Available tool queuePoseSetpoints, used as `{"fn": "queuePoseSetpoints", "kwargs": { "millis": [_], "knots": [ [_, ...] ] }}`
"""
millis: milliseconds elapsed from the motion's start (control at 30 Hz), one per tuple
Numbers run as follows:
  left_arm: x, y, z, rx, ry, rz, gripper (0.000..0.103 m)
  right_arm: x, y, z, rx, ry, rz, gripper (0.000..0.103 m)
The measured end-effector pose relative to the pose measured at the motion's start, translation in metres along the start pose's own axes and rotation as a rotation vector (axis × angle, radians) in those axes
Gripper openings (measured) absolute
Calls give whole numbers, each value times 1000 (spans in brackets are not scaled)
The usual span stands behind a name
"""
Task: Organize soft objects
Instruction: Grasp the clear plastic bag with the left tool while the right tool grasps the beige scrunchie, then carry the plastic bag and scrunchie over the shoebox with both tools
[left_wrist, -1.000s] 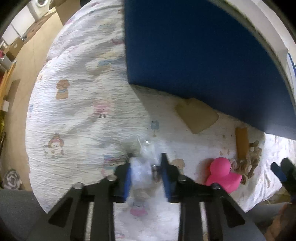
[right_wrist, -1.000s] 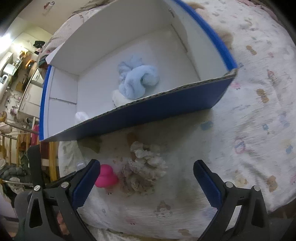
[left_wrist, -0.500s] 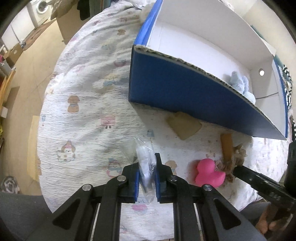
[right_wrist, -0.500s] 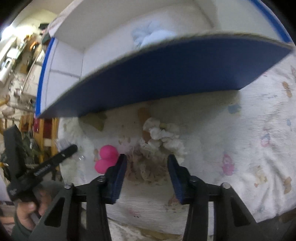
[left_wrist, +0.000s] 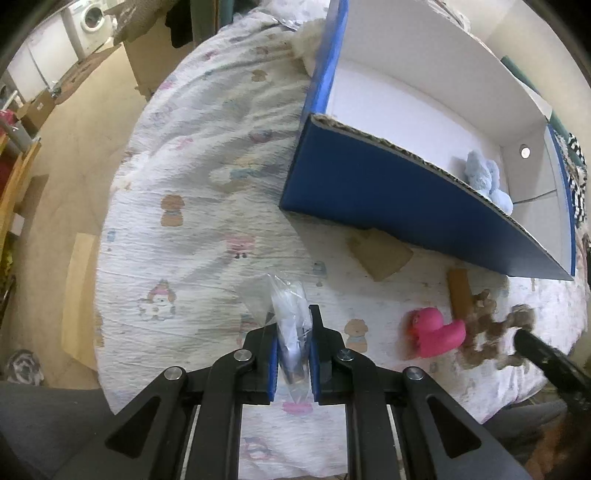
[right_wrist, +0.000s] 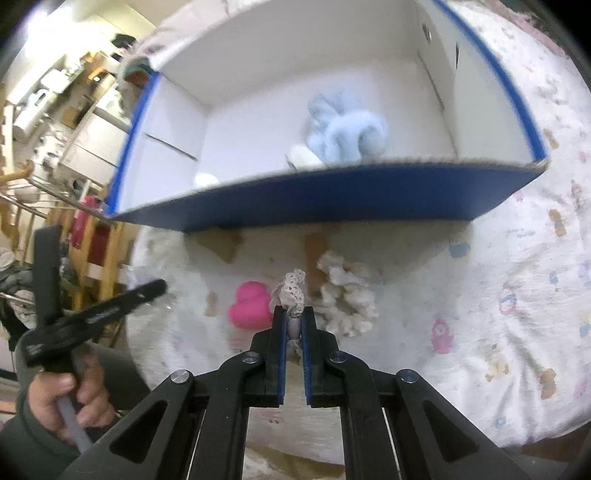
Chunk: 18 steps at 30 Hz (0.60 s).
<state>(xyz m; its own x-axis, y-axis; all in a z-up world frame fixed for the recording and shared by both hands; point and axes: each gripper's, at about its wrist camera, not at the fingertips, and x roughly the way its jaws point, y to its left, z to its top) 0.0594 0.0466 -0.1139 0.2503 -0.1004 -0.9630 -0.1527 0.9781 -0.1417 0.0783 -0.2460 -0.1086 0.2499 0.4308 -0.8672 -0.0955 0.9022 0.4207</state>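
Both hands are busy picking up soft things from the bed (left_wrist: 192, 184) — this is the grabbing step, and the dropping-in step comes next. The left hand-held gripper (left_wrist: 293, 332) is squeezing a clear plastic bag (left_wrist: 290, 317) between its blue pads, and the bag is sticking up out of the jaws, near the front edge of the bed. The right hand-held gripper (right_wrist: 293, 325) has just been closing, and now its jaws are pinching a lacy cloth bundle (right_wrist: 293, 291), which is bunching up above the pads; part of that bundle looks like it is still lying on the bed. A pink rubber duck (right_wrist: 251, 304) is sitting just beside the bundle, and a fluffy white cloth (right_wrist: 347, 299) is lying on its other side. The big blue box (right_wrist: 332, 199) is standing behind them, toward the middle of the bed, and a pale blue plush toy (right_wrist: 347, 129) is already resting inside it. Next, I think each hand is going to need to lift its thing high enough to clear the box's front wall — then carry it over and let go inside. The bag is slippery, so it may slide out.
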Motion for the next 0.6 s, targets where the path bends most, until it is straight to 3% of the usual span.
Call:
{"fn": "queuePoseSetpoints", "kwargs": {
  "millis": [200, 600],
  "knots": [
    [-14, -1, -1, 15, -42, 30, 12, -21, 6, 1, -20, -78, 29, 9],
    [-38, -1, -2, 16, -156, 97, 12, -85, 31, 0, -130, -371, 169, 9]
  ]
}}
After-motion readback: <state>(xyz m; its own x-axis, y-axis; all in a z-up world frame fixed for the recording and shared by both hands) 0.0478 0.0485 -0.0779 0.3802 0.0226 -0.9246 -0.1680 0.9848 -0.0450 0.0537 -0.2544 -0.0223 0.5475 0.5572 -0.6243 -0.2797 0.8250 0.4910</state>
